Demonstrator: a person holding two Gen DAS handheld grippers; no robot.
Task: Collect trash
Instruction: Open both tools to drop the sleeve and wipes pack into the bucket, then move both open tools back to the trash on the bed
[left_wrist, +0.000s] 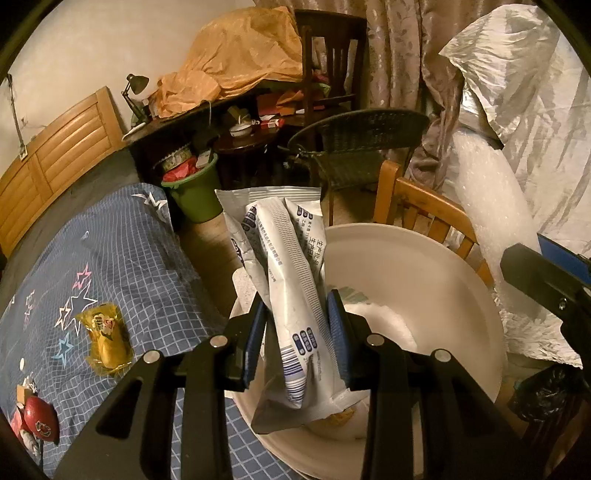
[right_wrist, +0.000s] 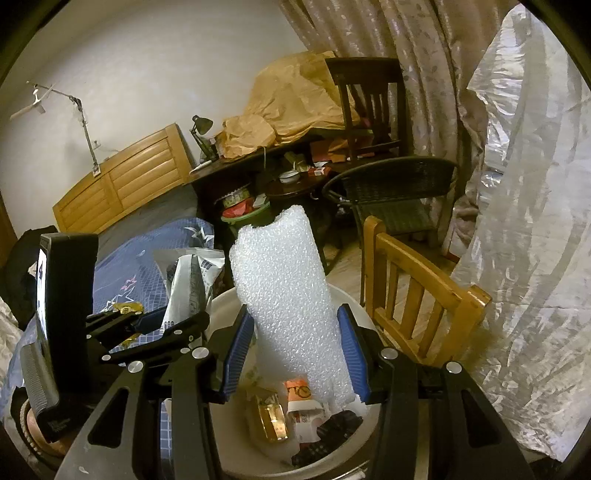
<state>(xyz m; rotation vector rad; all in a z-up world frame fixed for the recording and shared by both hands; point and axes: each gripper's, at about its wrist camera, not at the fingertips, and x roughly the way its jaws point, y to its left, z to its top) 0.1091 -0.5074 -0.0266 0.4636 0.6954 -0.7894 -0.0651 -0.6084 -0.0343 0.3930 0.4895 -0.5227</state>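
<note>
Trash in both hands: my left gripper clamps a white wrapper, my right gripper grips a bubble-wrap roll, both above the white bin. I'd lower each well inside the rim before letting go, so neither tips out.

bin just beside the bed, wooden chair behind it, snack packet on the bed

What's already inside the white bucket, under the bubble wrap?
Right wrist view shows the white bucket holding a yellow packet, an orange-and-white wrapper and something black. The bubble wrap in the right gripper hides whatever lies behind it.
</note>
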